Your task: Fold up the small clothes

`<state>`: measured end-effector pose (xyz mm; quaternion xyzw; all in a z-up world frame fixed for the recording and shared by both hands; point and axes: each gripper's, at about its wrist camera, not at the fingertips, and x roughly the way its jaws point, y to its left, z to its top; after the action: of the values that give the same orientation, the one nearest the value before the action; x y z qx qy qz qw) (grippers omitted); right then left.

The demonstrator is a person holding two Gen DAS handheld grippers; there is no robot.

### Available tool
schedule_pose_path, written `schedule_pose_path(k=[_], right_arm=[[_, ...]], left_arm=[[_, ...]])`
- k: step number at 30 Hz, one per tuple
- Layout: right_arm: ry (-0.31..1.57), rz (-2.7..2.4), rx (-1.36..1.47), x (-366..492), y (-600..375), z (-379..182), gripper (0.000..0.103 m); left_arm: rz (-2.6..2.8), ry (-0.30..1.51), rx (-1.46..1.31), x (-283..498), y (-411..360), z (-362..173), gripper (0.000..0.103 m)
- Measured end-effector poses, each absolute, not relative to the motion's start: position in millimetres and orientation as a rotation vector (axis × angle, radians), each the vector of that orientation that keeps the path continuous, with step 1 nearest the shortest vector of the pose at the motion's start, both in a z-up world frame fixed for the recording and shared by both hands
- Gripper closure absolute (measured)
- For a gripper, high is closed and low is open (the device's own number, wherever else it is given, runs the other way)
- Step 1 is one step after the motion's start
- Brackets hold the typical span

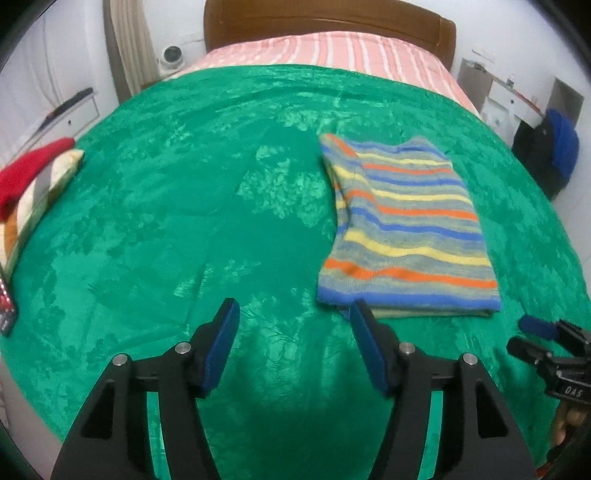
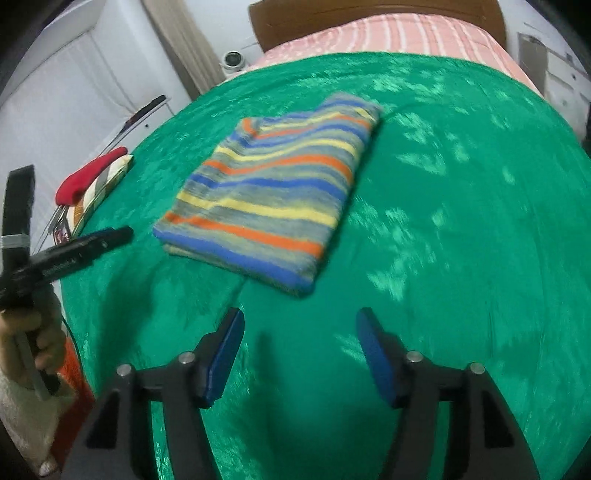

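The left gripper (image 1: 295,321) stands with its blue-padded fingers (image 1: 225,332) spread wide and nothing between them, hovering low over the green blanket (image 1: 184,192). Its right-hand finger tip sits just at the near left corner of the striped garment (image 1: 402,225), though whether pad and cloth touch cannot be told. The right gripper (image 2: 299,328) is likewise spread apart and empty, poised above bare blanket (image 2: 461,221) with the garment (image 2: 273,195) a short way ahead of it and slightly to its left.

The garment lies folded into a compact rectangle on the blanket, its blue, orange, yellow and grey stripes running across it and a blue hem along the near edge. The right wrist view shows stacked layers at the near corner, which the left wrist view only hints at along the bottom edge.

Each camera catches the other tool. The left wrist view shows the right gripper (image 1: 546,339) at its far right edge, only partly in frame. The right wrist view shows the left gripper (image 2: 92,240) from the side at its left edge, together with the hand (image 2: 26,347) that grips its handle.

Further out, a red and cream bundle of cloth (image 1: 33,177) lies at the blanket's left edge. Beyond the blanket are a pink striped sheet (image 1: 332,48) and a wooden headboard (image 1: 325,18). Only the left wrist view shows the blue and black item (image 1: 554,147) against the right wall.
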<state>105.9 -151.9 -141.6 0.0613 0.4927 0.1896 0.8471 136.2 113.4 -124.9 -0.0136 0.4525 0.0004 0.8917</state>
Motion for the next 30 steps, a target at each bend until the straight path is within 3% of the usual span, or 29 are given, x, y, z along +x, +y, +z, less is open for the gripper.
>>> schedule_pose_path(k=[5, 7, 9, 10, 15, 21, 28, 29, 30], right_arm=[[1.042, 0.393, 0.127, 95.3, -154.0, -143.9, 0.040], [1.043, 0.390, 0.125, 94.2, -153.3, -146.0, 0.039], [1.044, 0.392, 0.125, 93.6, -152.1, -147.7, 0.035], [1.044, 0.394, 0.128, 93.4, -151.7, -148.3, 0.034], [1.036, 0.401, 0.151, 95.6, -154.2, -148.7, 0.018], [0.994, 0.390, 0.269, 123.8, -170.6, -142.6, 0.018], [0.958, 0.437, 0.477, 235.1, -181.6, -150.0, 0.018], [0.990, 0.454, 0.500, 256.0, -176.8, -159.7, 0.019], [1.004, 0.465, 0.508, 266.2, -173.0, -164.8, 0.024]], left_arm=[[0.012, 0.926, 0.021, 135.7, 108.6, -123.0, 0.038], [0.014, 0.922, 0.047, 135.6, 106.2, -125.3, 0.029], [-0.006, 0.926, 0.064, 138.7, 104.9, -130.4, 0.013], [-0.025, 0.928, 0.064, 140.4, 105.1, -132.7, 0.013], [-0.185, 0.981, -0.037, 166.5, 122.1, -141.6, 0.013], [-0.297, 0.998, -0.174, 242.4, 136.4, -147.5, 0.010], [-0.344, 1.117, -0.146, 319.6, 105.5, -182.4, 0.010], [-0.353, 1.106, -0.124, 323.0, 98.9, -181.6, 0.013], [-0.361, 1.103, -0.107, 323.9, 94.0, -181.5, 0.028]])
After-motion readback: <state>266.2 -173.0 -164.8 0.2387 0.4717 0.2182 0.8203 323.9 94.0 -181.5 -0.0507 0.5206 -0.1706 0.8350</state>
